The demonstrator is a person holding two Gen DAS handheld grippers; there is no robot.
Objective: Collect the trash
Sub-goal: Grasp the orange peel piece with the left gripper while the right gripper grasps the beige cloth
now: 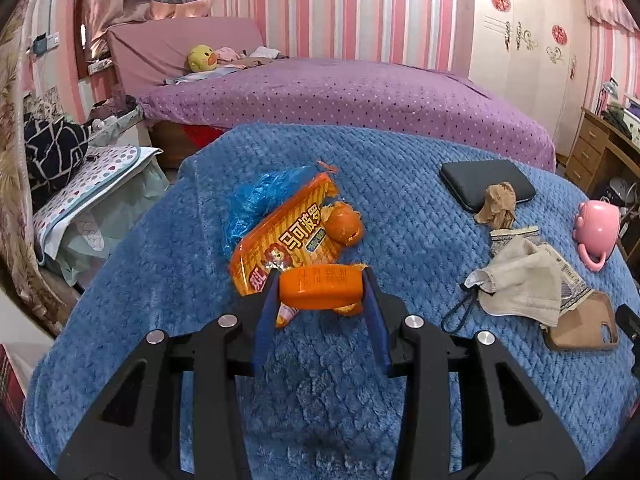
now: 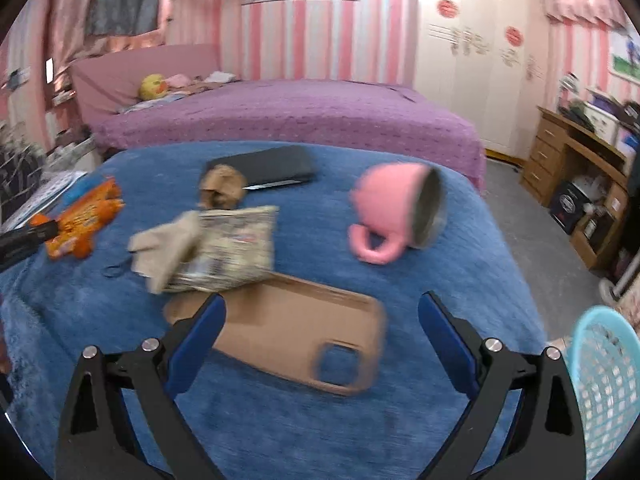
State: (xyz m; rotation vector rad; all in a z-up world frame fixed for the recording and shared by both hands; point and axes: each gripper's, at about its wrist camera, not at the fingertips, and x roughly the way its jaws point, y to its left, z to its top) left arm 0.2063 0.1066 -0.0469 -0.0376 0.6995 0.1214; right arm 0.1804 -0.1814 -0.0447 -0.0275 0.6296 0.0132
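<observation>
Two claws were mine. My left claw [image 1: 320,286] was clamped on an orange peel [image 1: 320,288], held just above the blue blanket [image 1: 320,380], beside the snack wrapper [image 1: 280,236]. My right claw [image 2: 322,320] stood wide apart, holding nothing, over the tan phone case [image 2: 288,332], near the pink mug [image 2: 396,208].

Home bedroom: bed [image 1: 340,92] under purple dotted spread, pink-striped wallpaper [image 1: 360,12], white wardrobe [image 1: 524,52], wooden desk with drawers [image 2: 560,160], plush duck [image 1: 201,58] by headboard.
</observation>
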